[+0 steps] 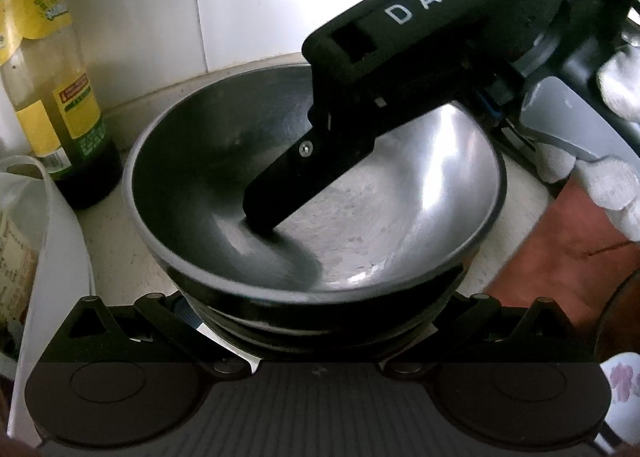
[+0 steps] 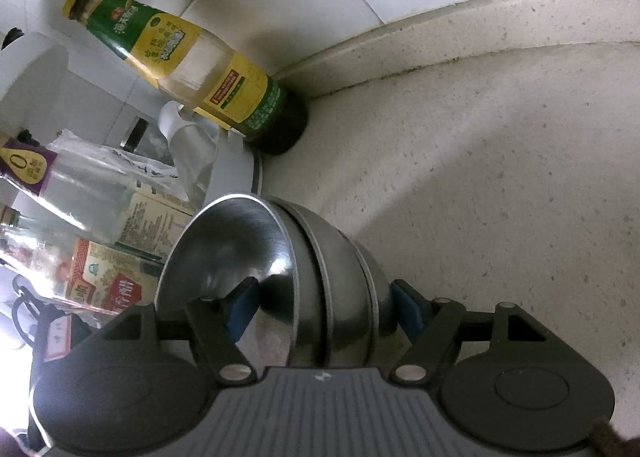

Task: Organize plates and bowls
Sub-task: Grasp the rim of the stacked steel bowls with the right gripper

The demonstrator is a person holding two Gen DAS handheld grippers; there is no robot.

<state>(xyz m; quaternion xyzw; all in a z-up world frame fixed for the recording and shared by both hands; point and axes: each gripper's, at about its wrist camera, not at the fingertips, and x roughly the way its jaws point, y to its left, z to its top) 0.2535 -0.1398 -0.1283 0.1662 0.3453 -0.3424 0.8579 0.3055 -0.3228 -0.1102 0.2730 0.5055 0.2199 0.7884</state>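
Left wrist view: a stack of metal bowls (image 1: 360,217) sits on the pale tabletop (image 1: 120,249) near the tiled wall, just ahead of the left tongs (image 1: 320,313). Their fingers are hidden under the stack, so I cannot tell whether they are spread or pressing. The right tongs (image 1: 276,213) come in from the upper right, 1 black finger reaching down inside the top bowl, tip at its floor. A white-gloved hand (image 1: 616,177) holds that tool. A bottle (image 1: 60,97) with a yellow-green label stands to the left of the stack, a white bag (image 1: 52,225) nearer still.

Right wrist view: only here do the nested rims show, at least 3 bowls (image 2: 320,277) seen from the side. The right tongs (image 2: 320,311) straddle the stack's wall, 1 blue pad (image 2: 240,309) inside the top bowl, the other (image 2: 408,309) outside. The inner pad appears clear of the metal, so the tongs look spread, not pinching. The bottle (image 2: 192,65) stands in the wall corner, and clear bottles (image 2: 80,197) and a carton (image 2: 108,277) crowd the left, unseen from the other side.
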